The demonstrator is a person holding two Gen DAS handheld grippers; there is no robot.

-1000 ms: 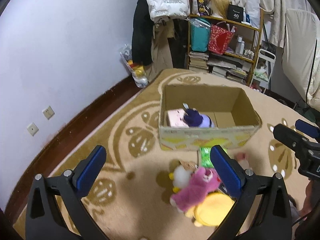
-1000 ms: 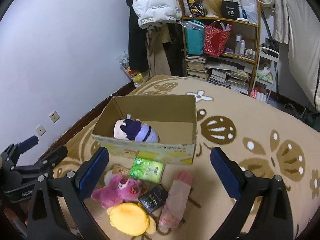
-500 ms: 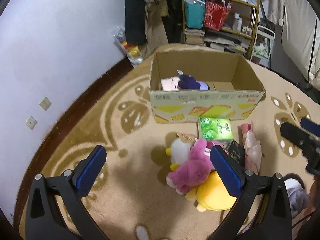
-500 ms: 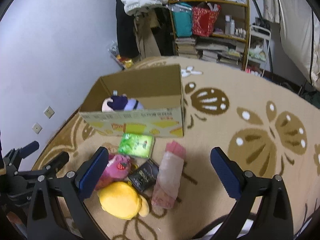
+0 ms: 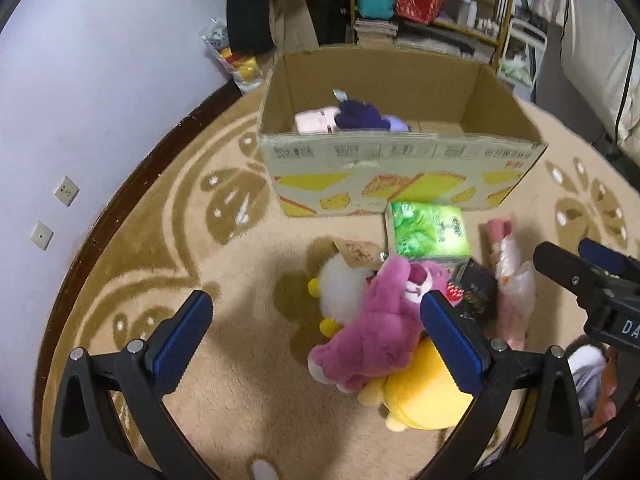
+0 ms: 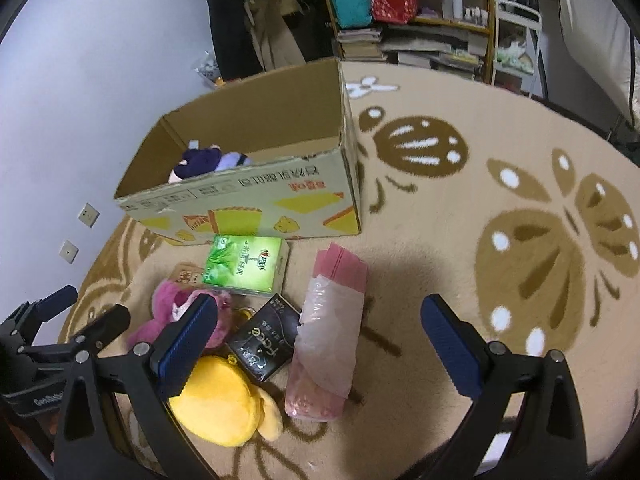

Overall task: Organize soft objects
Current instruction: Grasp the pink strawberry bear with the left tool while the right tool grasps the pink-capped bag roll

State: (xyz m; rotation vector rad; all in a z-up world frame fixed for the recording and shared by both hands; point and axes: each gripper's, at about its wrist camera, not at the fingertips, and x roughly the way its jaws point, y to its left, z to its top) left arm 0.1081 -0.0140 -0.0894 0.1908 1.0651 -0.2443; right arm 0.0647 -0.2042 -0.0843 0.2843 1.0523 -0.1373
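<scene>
An open cardboard box stands on the rug with a purple and pink plush inside; the box also shows in the right wrist view. In front of it lie a pink bear plush, a white plush, a yellow plush, a green tissue pack, a black packet and a pink wrapped roll. My left gripper is open and empty above the plush pile. My right gripper is open and empty above the roll.
A beige patterned rug covers the floor. A shelf with bags and books, and hanging coats, stand behind the box. A wall with sockets runs along the left.
Both grippers have moved down and forward toward the pile in front of the box. Both stay open and empty. The objects have not moved.
</scene>
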